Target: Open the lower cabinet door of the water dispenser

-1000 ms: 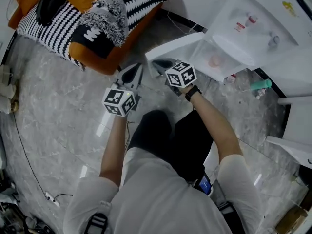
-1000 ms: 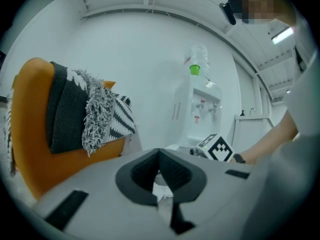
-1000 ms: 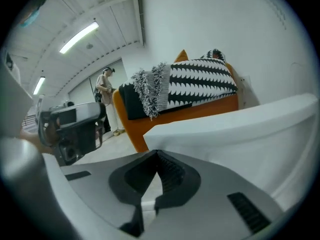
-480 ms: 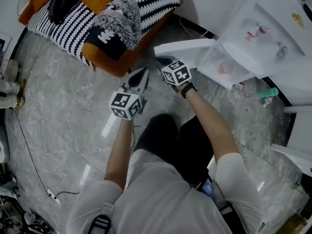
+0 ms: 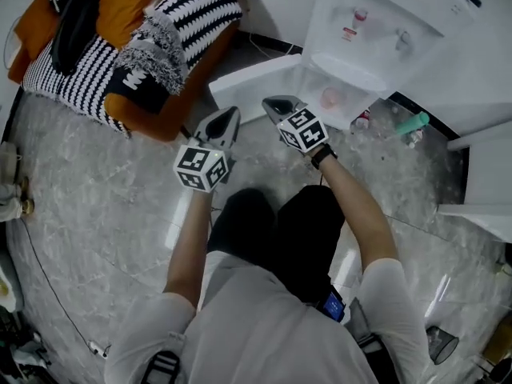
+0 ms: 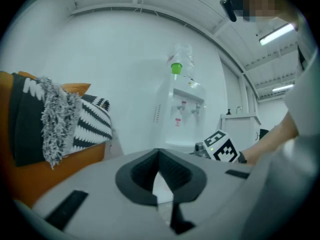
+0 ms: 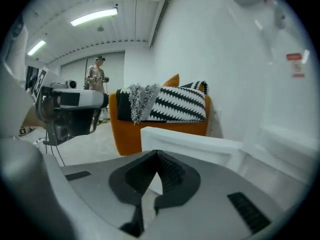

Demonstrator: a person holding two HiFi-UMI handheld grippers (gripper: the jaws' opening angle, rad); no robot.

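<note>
The white water dispenser (image 5: 376,30) stands at the top right of the head view. Its lower cabinet door (image 5: 254,85) is swung wide open to the left, and the cabinet's inside (image 5: 332,98) shows with a pinkish thing in it. My right gripper (image 5: 274,103) is shut and empty, with its tips just in front of the open door. The left gripper (image 5: 230,114) hangs beside it, shut and empty too. The left gripper view shows the dispenser (image 6: 182,116) ahead past the shut left gripper (image 6: 159,153). The right gripper view looks along the shut right gripper (image 7: 158,154) at the door (image 7: 190,141).
An orange sofa (image 5: 152,106) with black-and-white striped cushions (image 5: 192,6) stands at the left, close to the door. A green bottle (image 5: 411,123) lies on the floor right of the dispenser. White furniture (image 5: 480,174) fills the right edge. A person (image 7: 96,76) stands far back.
Both grippers have lifted and shifted a little, staying side by side and shut. The head view has swung, so the dispenser now sits nearer the top middle. The door stays open throughout.
</note>
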